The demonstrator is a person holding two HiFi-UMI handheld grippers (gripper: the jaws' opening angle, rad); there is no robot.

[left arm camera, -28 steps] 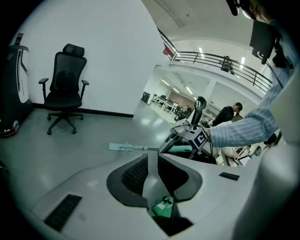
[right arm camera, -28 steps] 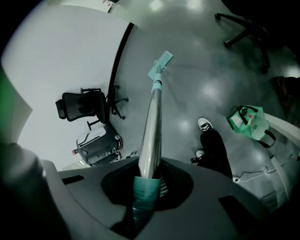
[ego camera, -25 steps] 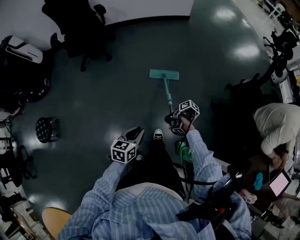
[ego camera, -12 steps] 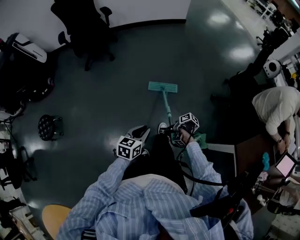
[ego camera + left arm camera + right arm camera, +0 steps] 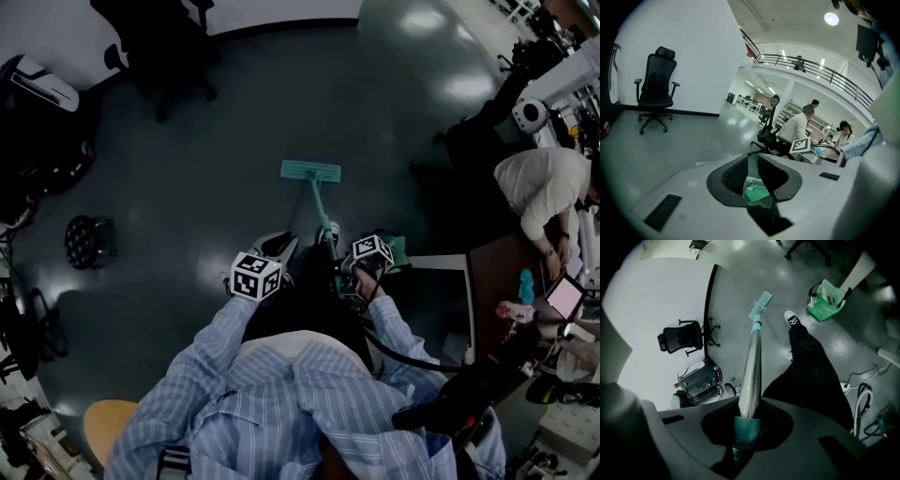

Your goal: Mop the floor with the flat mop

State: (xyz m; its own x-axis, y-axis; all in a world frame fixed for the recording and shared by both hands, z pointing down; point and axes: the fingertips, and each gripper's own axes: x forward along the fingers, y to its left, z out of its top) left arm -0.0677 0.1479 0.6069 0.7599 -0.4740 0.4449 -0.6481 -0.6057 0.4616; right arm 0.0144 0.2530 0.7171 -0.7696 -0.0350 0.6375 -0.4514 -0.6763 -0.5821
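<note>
The flat mop has a teal head [image 5: 310,171] lying flat on the dark green floor just ahead of my feet. In the right gripper view its silver pole [image 5: 753,366] runs from a teal grip up to that mop head [image 5: 760,305]. My right gripper [image 5: 345,274] [image 5: 749,417] is shut on the teal grip of the handle. My left gripper [image 5: 279,247] [image 5: 753,169] hovers beside it to the left, away from the pole, with its jaws close together and nothing between them.
A green bucket [image 5: 827,298] [image 5: 398,253] stands by my right foot [image 5: 791,318]. At the back left are a black office chair [image 5: 159,47] and a white machine [image 5: 42,84]; a round stool [image 5: 89,242] is at left. A person [image 5: 539,192] bends over a desk at right.
The mop head has slid back toward my feet and a little left. My right gripper has drawn closer to my body with the handle; the left one stays beside it.
</note>
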